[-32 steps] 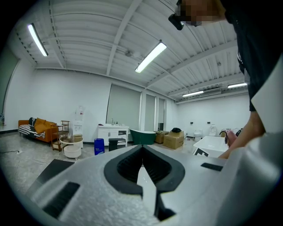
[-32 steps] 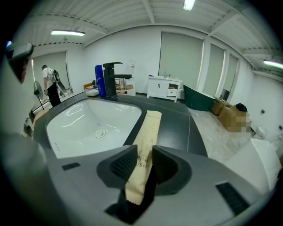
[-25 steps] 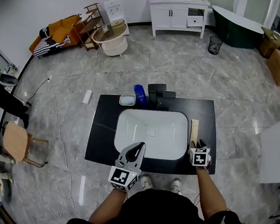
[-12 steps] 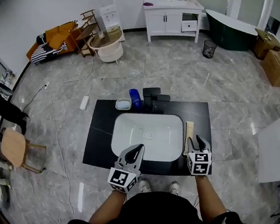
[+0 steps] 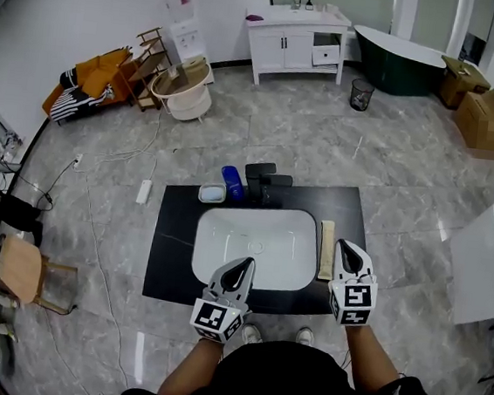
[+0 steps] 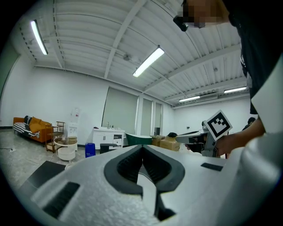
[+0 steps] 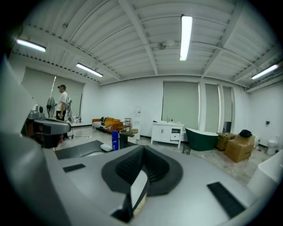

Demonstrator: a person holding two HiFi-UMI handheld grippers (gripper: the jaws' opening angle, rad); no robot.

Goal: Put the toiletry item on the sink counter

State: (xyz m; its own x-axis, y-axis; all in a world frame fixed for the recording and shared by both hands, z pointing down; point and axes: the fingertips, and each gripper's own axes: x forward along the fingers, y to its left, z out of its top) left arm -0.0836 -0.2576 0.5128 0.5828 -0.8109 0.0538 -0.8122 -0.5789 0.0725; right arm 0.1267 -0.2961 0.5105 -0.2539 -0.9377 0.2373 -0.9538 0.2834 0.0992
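Observation:
The toiletry item point(image 5: 326, 249), a long cream-coloured piece, lies flat on the black sink counter point(image 5: 172, 246), just right of the white basin point(image 5: 252, 276). My right gripper point(image 5: 348, 246) hovers just right of the item with its jaws shut and empty; in the right gripper view its tips point(image 7: 142, 151) meet with nothing gripped. My left gripper point(image 5: 246, 263) hangs over the basin's front rim, also shut with nothing in it, and its tips point(image 6: 142, 149) touch in the left gripper view.
At the counter's back stand a blue bottle point(image 5: 229, 182), a soap dish point(image 5: 211, 194) and a black faucet point(image 5: 262, 181). Farther off are a white vanity point(image 5: 298, 31), a green bathtub point(image 5: 403, 51) and cardboard boxes point(image 5: 479, 116). A person point(image 7: 63, 102) stands far off at the left.
My right gripper's jaws went from wide open to shut and drew back slightly from the cream item, which stays on the counter. The left gripper barely moved.

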